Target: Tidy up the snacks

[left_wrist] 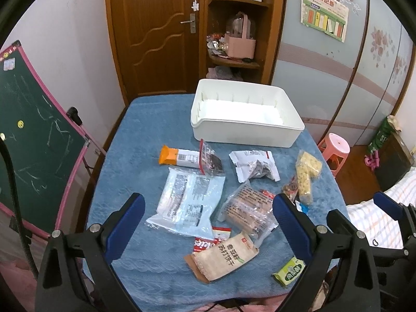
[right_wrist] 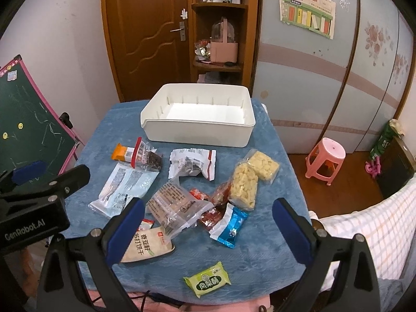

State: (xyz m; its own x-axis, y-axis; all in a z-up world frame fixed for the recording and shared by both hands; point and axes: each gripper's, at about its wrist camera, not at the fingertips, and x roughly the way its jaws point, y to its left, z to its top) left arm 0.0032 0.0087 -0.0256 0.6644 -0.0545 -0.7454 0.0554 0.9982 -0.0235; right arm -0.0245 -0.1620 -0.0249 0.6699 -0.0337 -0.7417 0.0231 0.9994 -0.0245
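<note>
Both grippers, left [left_wrist: 209,222] and right [right_wrist: 208,222], hover with fingers apart, holding nothing. Snacks lie scattered mid-frame on the blue cloth [left_wrist: 145,119], below the white bin [left_wrist: 244,130]. Only the right view shows the blue packet [right_wrist: 230,230] clearly, lower centre; the left view's finger mostly hides it. The green packet [right_wrist: 208,282] lies at the bottom.

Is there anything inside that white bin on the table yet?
Nothing shows inside the white bin: its floor looks bare in both views, and all the snacks lie on the blue cloth in front. The strip just behind its near wall is hidden.
</note>
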